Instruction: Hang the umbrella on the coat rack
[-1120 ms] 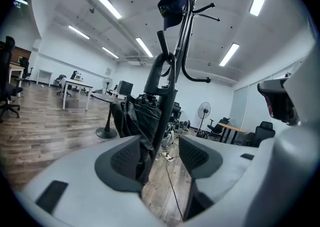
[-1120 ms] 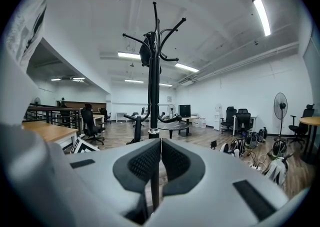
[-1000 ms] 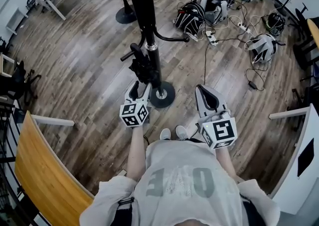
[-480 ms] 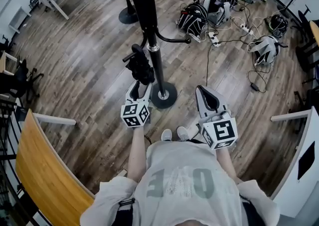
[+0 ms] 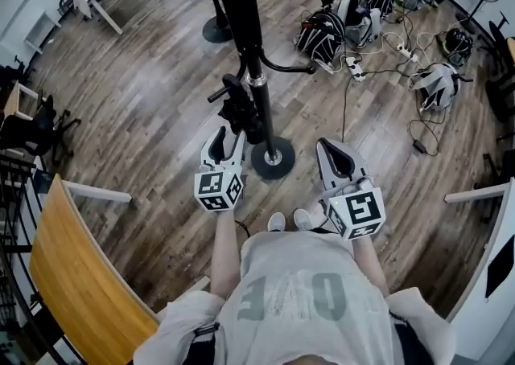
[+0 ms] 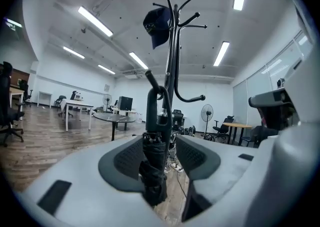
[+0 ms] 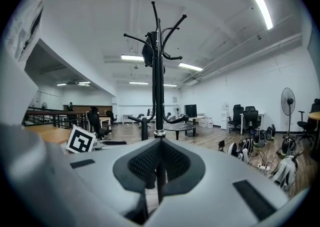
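At the coat rack (image 5: 249,50), the umbrella (image 5: 240,110) appeared already hooked on.
Head view: it hung from a low arm over the wooden floor (image 5: 145,90) of an open office. Left gripper view: the left gripper (image 6: 160,141) had just been narrowing, the folded canopy between its jaws, one pad clear, likely steadying it. Right gripper view: the right gripper (image 7: 159,143) was closed, empty, kept aside.

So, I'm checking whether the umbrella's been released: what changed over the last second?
The left claw has just been closing its jaws slightly, with the folded umbrella between them but a gap at one pad, so it isn't gripped. The umbrella stays hanging on the coat rack, and the right claw stays shut and still.
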Tool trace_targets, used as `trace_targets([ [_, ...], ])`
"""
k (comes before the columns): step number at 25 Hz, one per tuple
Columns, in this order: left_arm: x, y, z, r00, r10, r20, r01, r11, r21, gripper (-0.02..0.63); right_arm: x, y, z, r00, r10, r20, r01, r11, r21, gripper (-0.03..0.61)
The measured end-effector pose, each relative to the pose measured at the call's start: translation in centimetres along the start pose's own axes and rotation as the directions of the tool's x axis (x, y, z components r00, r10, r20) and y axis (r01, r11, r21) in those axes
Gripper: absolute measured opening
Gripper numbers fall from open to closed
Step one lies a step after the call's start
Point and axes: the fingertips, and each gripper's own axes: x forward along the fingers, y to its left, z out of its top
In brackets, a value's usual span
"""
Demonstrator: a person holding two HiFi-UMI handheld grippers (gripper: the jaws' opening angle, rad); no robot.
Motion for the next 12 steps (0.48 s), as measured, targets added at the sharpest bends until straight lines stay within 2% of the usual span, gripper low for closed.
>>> trace_targets([
  [3, -1.1, -0.5, 2.9, 0.999, 0.006, 0.048, -0.008, 0.999, 0.046, 0.214, 0.3, 0.6, 0.4, 1.0, 0.025, 0.013, -0.025, 1.0, 0.0, 0.031],
  [7, -3.2, -1.6, 7.1, 0.992, 0.007, 0.124, -0.02, 0.995, 0.103, 0.163, 0.9, 1.4, 0.6, 0.998, 0.056, 0.023, -0.056, 0.998, -0.006, 0.031],
  [12, -5.6, -2.4, 12.4, 0.968, 0.033, 0.247, -0.073, 0.985, 0.158, 0.137, 1.5, 2.0, 1.1, 0.995, 0.09, 0.041, -0.09, 0.996, -0.009, 0.031],
])
